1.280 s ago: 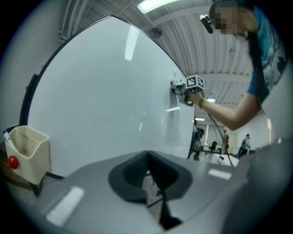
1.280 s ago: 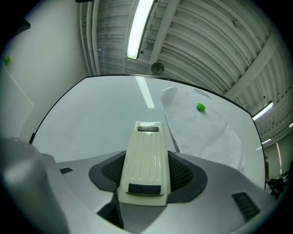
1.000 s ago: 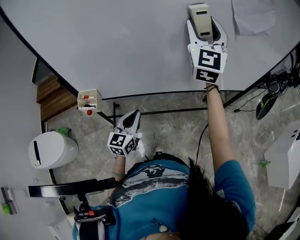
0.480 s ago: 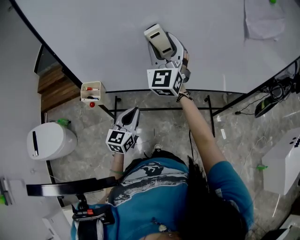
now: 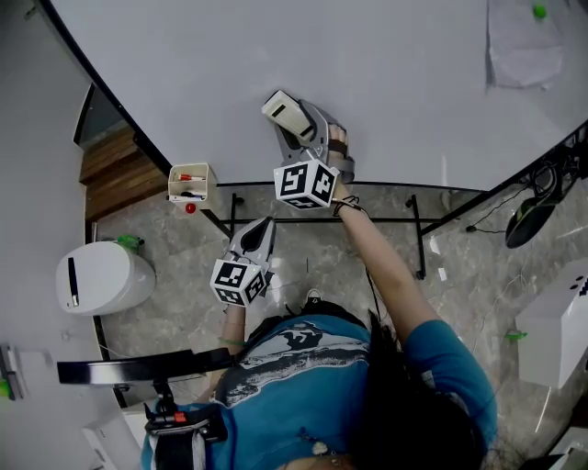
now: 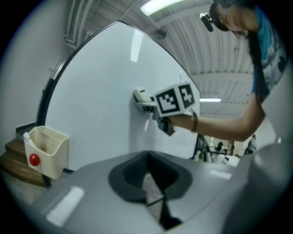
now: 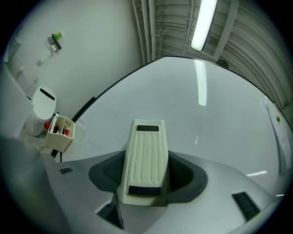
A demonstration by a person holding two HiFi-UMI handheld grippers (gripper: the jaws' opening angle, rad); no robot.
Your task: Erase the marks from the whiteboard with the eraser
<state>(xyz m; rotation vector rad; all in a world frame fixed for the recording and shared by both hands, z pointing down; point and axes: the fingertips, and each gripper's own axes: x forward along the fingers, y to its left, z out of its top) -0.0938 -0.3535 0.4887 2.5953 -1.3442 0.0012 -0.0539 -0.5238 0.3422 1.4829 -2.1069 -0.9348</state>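
The whiteboard (image 5: 276,55) fills the top of the head view, and I see no clear marks on it. My right gripper (image 5: 292,121) is shut on the cream eraser (image 5: 283,112) and holds it against the board's lower part. In the right gripper view the ribbed eraser (image 7: 145,162) sits between the jaws, with the board (image 7: 206,137) beyond it. My left gripper (image 5: 261,228) hangs below the board's edge, shut with nothing in it. The left gripper view shows its jaws closed, and the right gripper (image 6: 143,101) with the eraser (image 6: 139,95) on the board.
A cream marker holder (image 5: 189,184) with red and black pens hangs at the board's lower left edge. A pale sheet (image 5: 522,46) and a green magnet (image 5: 539,11) sit at the board's upper right. Below are the black stand frame (image 5: 322,216), a white bin (image 5: 101,283) and cables (image 5: 533,211).
My right gripper has carried the eraser left and down across the board, from the upper right toward the lower middle. The left gripper has hardly moved.
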